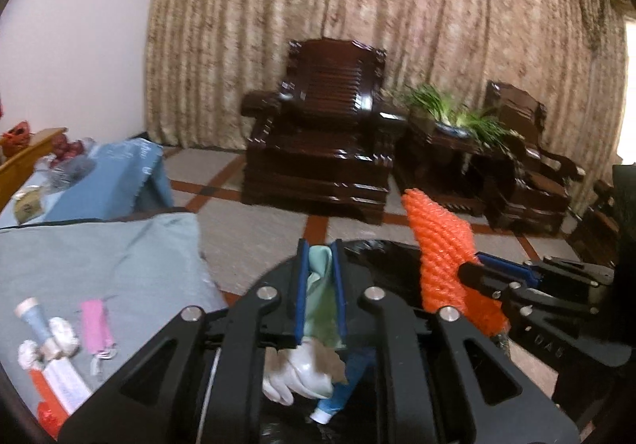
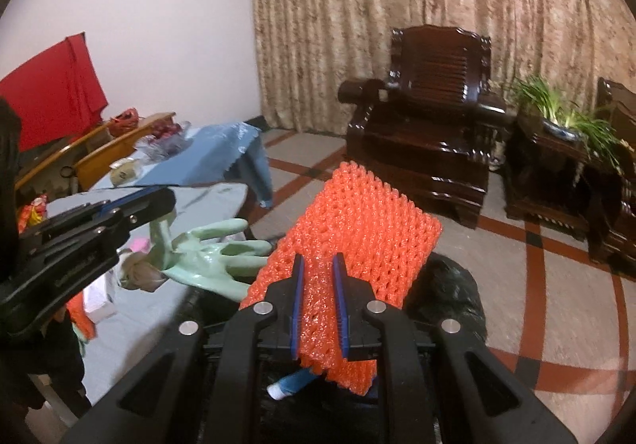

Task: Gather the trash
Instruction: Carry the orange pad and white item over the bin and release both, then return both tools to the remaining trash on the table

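Observation:
My left gripper (image 1: pixel 320 245) is shut on a pale green rubber glove (image 1: pixel 322 285), whose fingers hang out to the right in the right wrist view (image 2: pixel 210 257). My right gripper (image 2: pixel 320 259) is shut on an orange foam net sleeve (image 2: pixel 357 237), which stands up to the right of the left gripper (image 1: pixel 441 249). Both grippers hover over a black trash bag (image 2: pixel 449 293) beside the table. A blue tube (image 1: pixel 338 400) and a white glove (image 1: pixel 298 372) lie in the bag below the left gripper's jaws.
The grey-clothed table (image 1: pixel 99 257) at left holds a pink wrapper (image 1: pixel 95 324), a tube (image 1: pixel 33 318), white wads and a red item. Behind it is a blue-clothed table (image 1: pixel 111 177). Dark wooden armchairs (image 1: pixel 318 150) and a potted plant (image 1: pixel 449 114) stand across the tiled floor.

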Tool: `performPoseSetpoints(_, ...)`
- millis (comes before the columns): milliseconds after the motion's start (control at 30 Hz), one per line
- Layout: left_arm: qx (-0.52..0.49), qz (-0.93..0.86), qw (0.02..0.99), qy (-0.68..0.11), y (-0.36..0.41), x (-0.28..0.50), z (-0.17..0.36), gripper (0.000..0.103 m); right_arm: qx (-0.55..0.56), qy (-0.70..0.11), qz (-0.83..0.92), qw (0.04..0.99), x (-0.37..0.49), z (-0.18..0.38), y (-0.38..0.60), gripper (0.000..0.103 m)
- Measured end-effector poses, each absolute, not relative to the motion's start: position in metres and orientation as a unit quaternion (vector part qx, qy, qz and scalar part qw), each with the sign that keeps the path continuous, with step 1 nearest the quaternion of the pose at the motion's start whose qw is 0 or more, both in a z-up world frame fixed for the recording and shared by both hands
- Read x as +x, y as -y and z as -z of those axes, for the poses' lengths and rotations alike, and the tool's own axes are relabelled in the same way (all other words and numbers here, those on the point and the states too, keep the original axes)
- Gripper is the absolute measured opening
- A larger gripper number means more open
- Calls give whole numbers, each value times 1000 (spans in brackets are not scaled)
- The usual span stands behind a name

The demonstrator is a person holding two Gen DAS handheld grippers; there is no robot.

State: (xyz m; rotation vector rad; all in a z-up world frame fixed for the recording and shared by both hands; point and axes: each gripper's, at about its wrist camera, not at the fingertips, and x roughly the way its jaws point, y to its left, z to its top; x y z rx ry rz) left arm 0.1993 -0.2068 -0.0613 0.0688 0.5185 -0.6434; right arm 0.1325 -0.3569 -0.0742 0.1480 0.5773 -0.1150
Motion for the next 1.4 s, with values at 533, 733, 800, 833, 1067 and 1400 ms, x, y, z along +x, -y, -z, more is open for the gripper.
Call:
performPoseSetpoints(533, 47, 234, 938, -251, 138, 187, 63, 92, 86, -271, 53, 957, 125, 82, 338, 97)
performPoseSetpoints(733, 43, 182, 948, -259, 85, 170, 61, 93, 82, -269, 15, 960, 132, 79, 301, 97)
performPoseSetpoints(800, 39, 164, 950, -263, 67, 166, 60, 93, 77, -268, 3, 960, 134, 78, 285, 97)
performPoseSetpoints(833, 37, 152, 952, -265, 56, 163, 61, 93, 75, -268, -2, 960, 135, 78, 277, 97)
performPoseSetpoints(1067, 31, 80, 960, -266, -14, 146, 63, 93, 60, -263, -35, 962, 142, 77, 223, 97)
performPoseSetpoints(1400, 36, 12, 960, -279, -85, 130, 78, 92, 31, -282, -91, 955, 150, 93, 153, 97)
